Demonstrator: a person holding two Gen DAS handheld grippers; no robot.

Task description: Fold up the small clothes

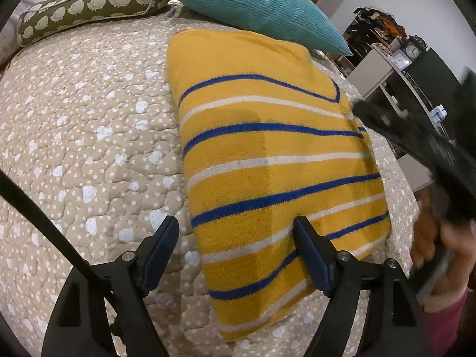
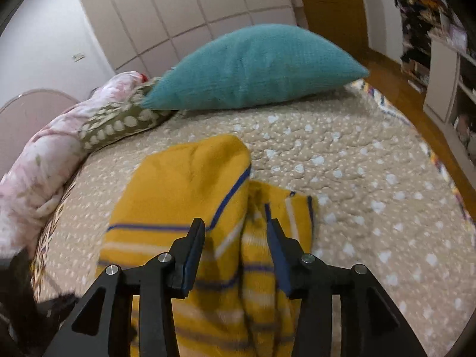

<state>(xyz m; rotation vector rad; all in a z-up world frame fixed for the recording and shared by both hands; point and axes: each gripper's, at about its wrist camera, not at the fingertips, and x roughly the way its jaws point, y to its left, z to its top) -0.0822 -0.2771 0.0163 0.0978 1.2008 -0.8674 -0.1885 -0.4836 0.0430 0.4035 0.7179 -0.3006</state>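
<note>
fuzzy yellow fleece garment with blue and white stripes [image 1: 267, 148], puckered matt beige quilted bedspread [image 1: 89, 148], ribbed teal corduroy cushion [image 1: 255, 6], glossy wooden floor [image 2: 395, 89], matt black plastic gripper fingers [image 1: 162, 244]

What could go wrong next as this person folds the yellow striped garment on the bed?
1. The left gripper stands open, one finger on the garment and one on the quilt; closing could pinch quilt too.
2. The right gripper is open over a bunched ridge of cloth, so a grab might catch several layers.
3. The teal pillow overlaps the garment's far edge and may snag it.
</note>
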